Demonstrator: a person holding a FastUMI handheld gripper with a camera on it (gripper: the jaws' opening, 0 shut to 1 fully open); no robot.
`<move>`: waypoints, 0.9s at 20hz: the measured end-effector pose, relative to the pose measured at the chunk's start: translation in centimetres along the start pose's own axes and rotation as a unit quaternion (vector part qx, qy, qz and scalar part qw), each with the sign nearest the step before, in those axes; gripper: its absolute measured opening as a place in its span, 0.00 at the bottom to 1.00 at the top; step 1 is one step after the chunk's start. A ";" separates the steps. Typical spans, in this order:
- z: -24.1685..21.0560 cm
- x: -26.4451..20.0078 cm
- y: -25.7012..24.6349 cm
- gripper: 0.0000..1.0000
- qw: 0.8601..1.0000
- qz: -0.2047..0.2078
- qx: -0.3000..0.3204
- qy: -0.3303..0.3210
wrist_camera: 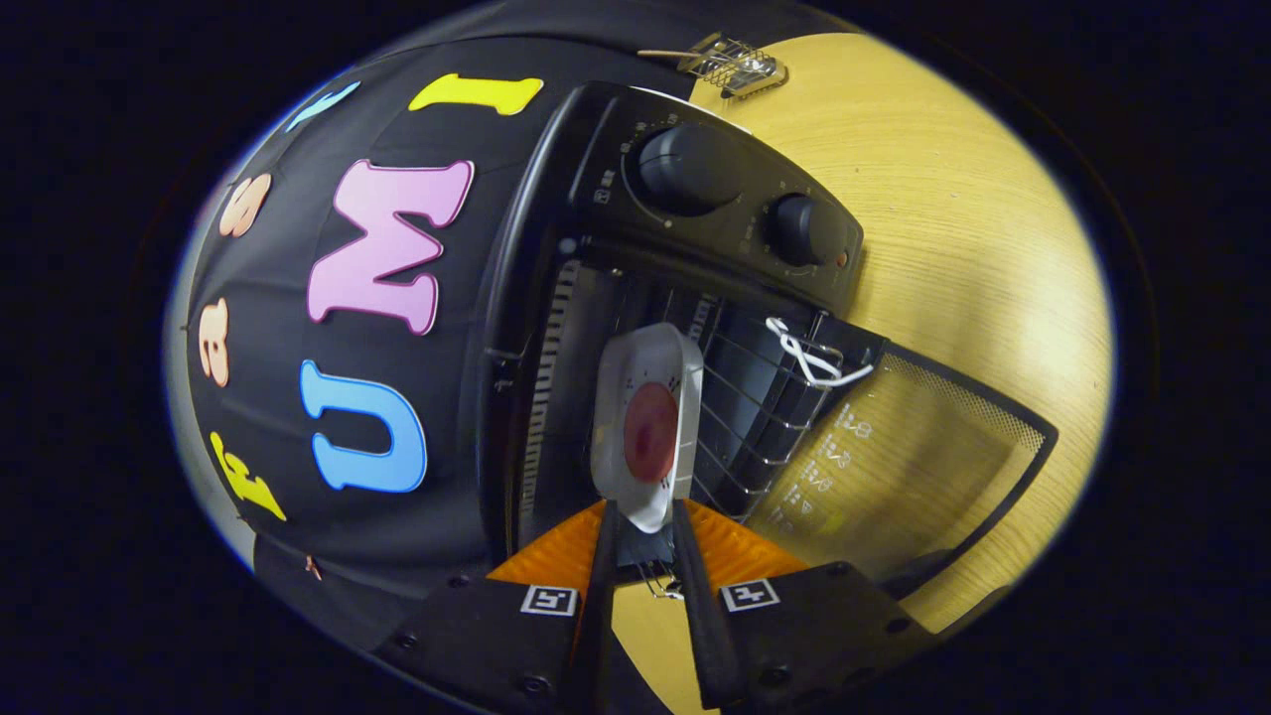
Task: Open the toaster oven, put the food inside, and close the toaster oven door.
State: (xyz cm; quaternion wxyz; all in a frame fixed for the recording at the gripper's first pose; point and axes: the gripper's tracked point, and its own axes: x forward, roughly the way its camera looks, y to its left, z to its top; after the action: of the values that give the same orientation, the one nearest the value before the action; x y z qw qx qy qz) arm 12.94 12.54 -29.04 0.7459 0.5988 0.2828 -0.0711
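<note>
Our gripper (643, 526) pinches the near rim of the white plate (645, 417), holding its red food slice (650, 432) at the open toaster oven (695, 258), over the wire rack (755, 417). We judge the thin-edge grip risky: the plate could slip or snag on the rack.

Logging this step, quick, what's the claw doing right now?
Claw: closed on the near edge of the plate with the food, holding it inside the open oven over the rack.
</note>
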 end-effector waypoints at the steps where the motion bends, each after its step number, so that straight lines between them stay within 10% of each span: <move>1: -0.7 -0.7 0.2 0.38 1.000 0.002 -0.008 0.005; 3: -1.9 -2.1 0.8 0.38 1.000 0.010 -0.026 0.014; 6: -3.2 -4.6 0.8 0.96 0.998 0.011 -0.064 0.024; 18: -5.8 -9.2 -2.5 0.99 0.928 -0.045 -0.369 0.025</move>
State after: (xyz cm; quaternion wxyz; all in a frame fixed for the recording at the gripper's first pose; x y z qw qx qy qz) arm 2.29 15.17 -27.22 0.9030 0.2696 0.3339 0.0196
